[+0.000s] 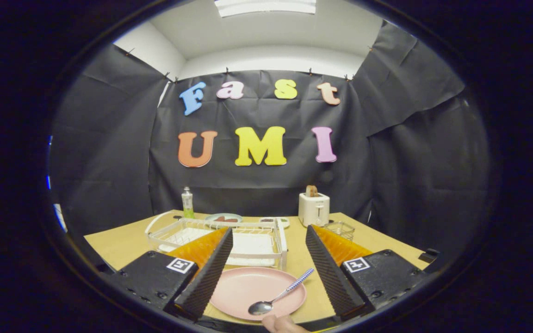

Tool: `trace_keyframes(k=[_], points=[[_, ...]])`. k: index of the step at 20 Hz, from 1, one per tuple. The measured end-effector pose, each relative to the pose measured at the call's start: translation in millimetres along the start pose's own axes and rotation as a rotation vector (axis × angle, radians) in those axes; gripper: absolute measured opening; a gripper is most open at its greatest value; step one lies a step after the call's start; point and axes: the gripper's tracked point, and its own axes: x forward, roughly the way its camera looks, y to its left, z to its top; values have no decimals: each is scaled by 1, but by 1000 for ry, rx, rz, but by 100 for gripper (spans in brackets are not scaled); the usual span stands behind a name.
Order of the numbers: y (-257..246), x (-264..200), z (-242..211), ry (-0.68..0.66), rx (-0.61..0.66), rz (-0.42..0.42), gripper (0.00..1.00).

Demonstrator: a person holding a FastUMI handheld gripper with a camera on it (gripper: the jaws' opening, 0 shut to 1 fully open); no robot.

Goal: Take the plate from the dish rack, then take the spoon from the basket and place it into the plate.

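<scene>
Two fingers [266, 273] gape empty over the tan table [123, 243], spoon [278, 296] resting on plate [248, 289].

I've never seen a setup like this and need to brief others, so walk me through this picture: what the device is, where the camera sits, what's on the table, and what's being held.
There is no robot here. A person carries a handheld two-finger claw, and the camera rides on it, looking forward along its fingers, the two ribbed wedges low in the view.

The fingers stand wide apart and grip nothing. Between them, on the tan table, lies a pink plate with a spoon resting in it, its handle pointing toward one finger. A bit of a hand shows just below the plate.

Beyond the plate stands a white dish rack. Farther back are a small bottle, a toaster holding bread, a small wire basket and a couple of dishes.
</scene>
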Motion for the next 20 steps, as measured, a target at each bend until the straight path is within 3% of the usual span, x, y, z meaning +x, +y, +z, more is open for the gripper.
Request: trace_keyframes(k=[11,20], points=[[-10,-59,67,-5,-34,17,100],[-32,-73,84,-8,-22,10,100]])
